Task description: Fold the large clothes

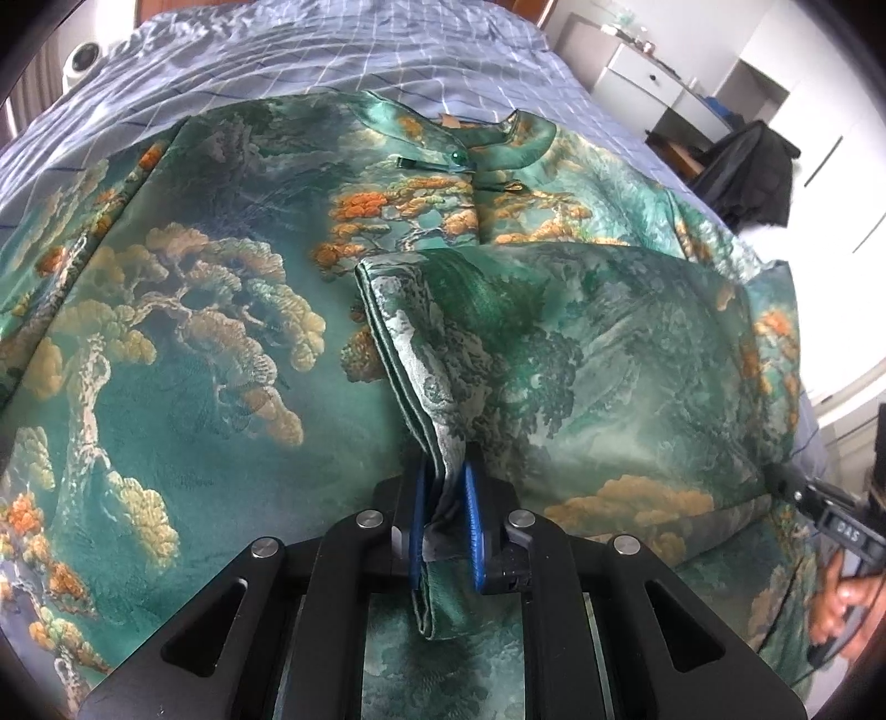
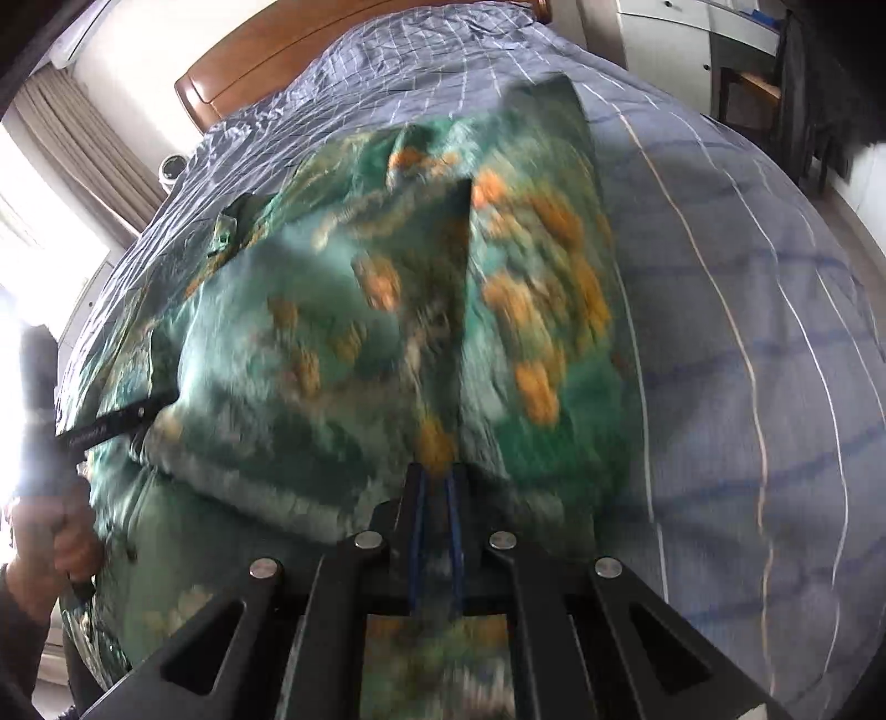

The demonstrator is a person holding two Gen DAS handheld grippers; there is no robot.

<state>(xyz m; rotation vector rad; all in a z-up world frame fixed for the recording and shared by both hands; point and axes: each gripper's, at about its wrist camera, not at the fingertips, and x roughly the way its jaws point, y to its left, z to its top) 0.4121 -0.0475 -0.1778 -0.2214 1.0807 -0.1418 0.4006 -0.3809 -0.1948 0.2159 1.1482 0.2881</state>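
checked blue bed (image 1: 332,61), white cabinets (image 1: 653,77)

A large green satin garment printed with pine trees and orange clouds (image 1: 183,343) lies spread on a bed covered by a blue-grey checked sheet (image 1: 332,50), collar toward the wooden headboard (image 2: 266,66). One sleeve is folded across the garment's middle. The black left gripper with blue pads (image 1: 446,515) sits at that sleeve's cuff, the black right gripper (image 2: 437,498) at the garment's near right part. White cabinets (image 1: 653,72) stand beyond the bed's right side.
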